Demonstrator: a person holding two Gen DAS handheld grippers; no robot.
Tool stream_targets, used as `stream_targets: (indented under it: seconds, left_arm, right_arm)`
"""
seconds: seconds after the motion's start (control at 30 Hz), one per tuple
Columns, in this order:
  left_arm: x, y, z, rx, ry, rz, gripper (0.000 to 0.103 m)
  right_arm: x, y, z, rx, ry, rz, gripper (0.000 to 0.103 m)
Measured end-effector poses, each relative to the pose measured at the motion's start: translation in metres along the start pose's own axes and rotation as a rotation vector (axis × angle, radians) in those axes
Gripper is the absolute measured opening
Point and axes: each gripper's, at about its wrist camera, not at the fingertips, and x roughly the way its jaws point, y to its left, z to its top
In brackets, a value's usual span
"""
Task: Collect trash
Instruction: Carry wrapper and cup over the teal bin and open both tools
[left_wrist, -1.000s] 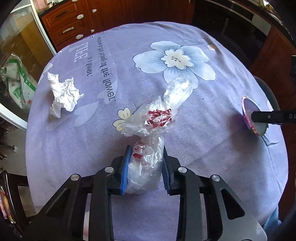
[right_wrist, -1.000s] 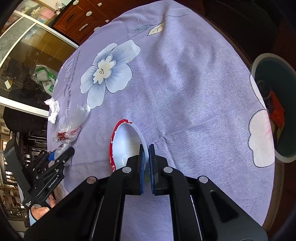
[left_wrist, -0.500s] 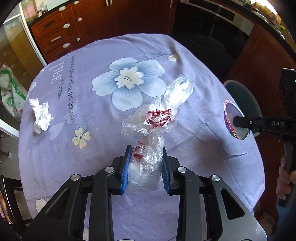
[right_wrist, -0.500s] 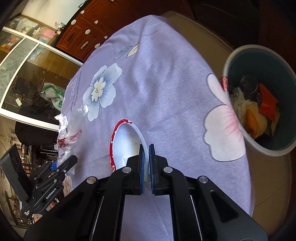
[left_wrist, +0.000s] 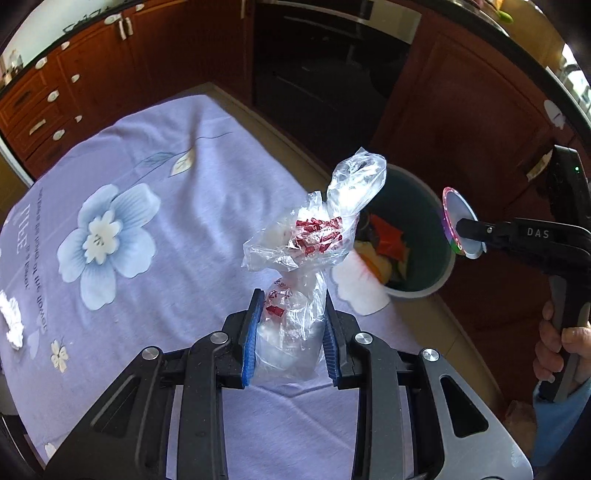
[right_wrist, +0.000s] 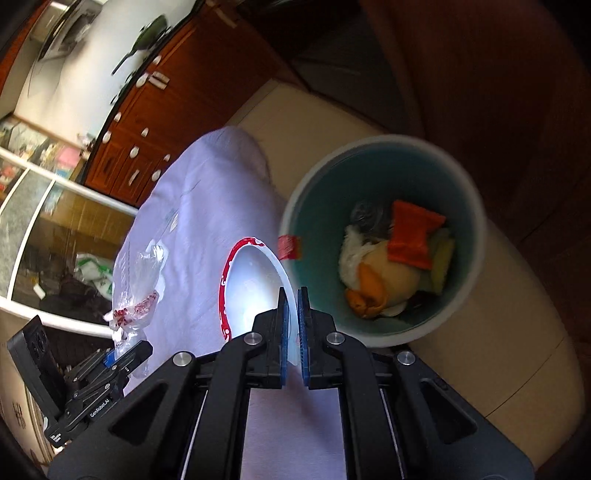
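Left wrist view: your left gripper (left_wrist: 290, 334) is closed on the bag (left_wrist: 306, 266), its blue pads pressed against the crumpled clear plastic at the lower end. The bag stands up out of the fingers, red print across its middle and a loose clear tail at the top. It hangs above the near right part of the table (left_wrist: 147, 206), and its top overlaps the bin (left_wrist: 417, 229) in this view; you cannot tell from here whether it is actually over the bin. The bin sits on the floor just off the table's right edge, teal inside with a pale rim, holding orange and yellow scraps. At the far right your right gripper (left_wrist: 466, 232) pinches the lid (left_wrist: 456, 221), a small white disc with a red rim, held on edge beside the bin's right rim. Your hand (left_wrist: 561, 347) grips that tool's handle. A tissue (left_wrist: 11, 319) lies at the table's left edge.

Right wrist view: your right gripper (right_wrist: 293, 328) is clamped nearly flat on the lid (right_wrist: 251, 284), the pads on its near right edge. The lid tilts up to the left of the bin (right_wrist: 384, 236), close to its rim. Your left gripper (right_wrist: 125, 352) shows at lower left with the bag (right_wrist: 138, 288) rising from it.
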Motion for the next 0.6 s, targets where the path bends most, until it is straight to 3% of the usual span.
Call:
stream_targets:
  seconds: [0.47, 0.57, 0.6]
  left_arm:
    - [0.083, -0.100, 0.049, 0.134, 0.103, -0.091, 0.032]
    - [0.105, -0.110, 0.058, 0.142, 0.130, -0.098, 0.035]
    - [0.109, -0.112, 0.060, 0.141, 0.134, -0.100, 0.041]
  right_arm:
    - [-0.025, -0.070, 0.026, 0.108, -0.029, -0.045, 0.007]
    - [-0.025, -0.078, 0.033, 0.119, -0.030, -0.057, 0.007]
    - [-0.024, -0.080, 0.035, 0.122, -0.030, -0.061, 0.008]
